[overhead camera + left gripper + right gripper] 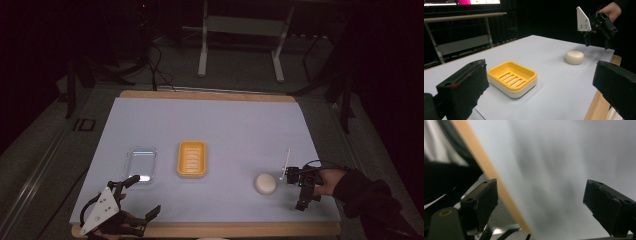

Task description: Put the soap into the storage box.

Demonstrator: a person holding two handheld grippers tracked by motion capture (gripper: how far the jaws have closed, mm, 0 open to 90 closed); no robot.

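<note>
Soap (265,183) untouched beside right hand-held gripper (302,196), jaws wide, nothing btwn.

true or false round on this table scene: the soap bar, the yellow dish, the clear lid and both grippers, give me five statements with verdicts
1. The soap bar lies inside the yellow soap dish. False: it sits on the white table cover, apart from the dish, on the right gripper's side.
2. The yellow soap dish is empty. True.
3. The right gripper holds the soap bar. False: its jaws are open with nothing between them, beside the bar.
4. A clear lid lies next to the yellow soap dish. True.
5. The left gripper is clamped on the clear lid. False: its jaws stand open near the table's front edge.
</note>
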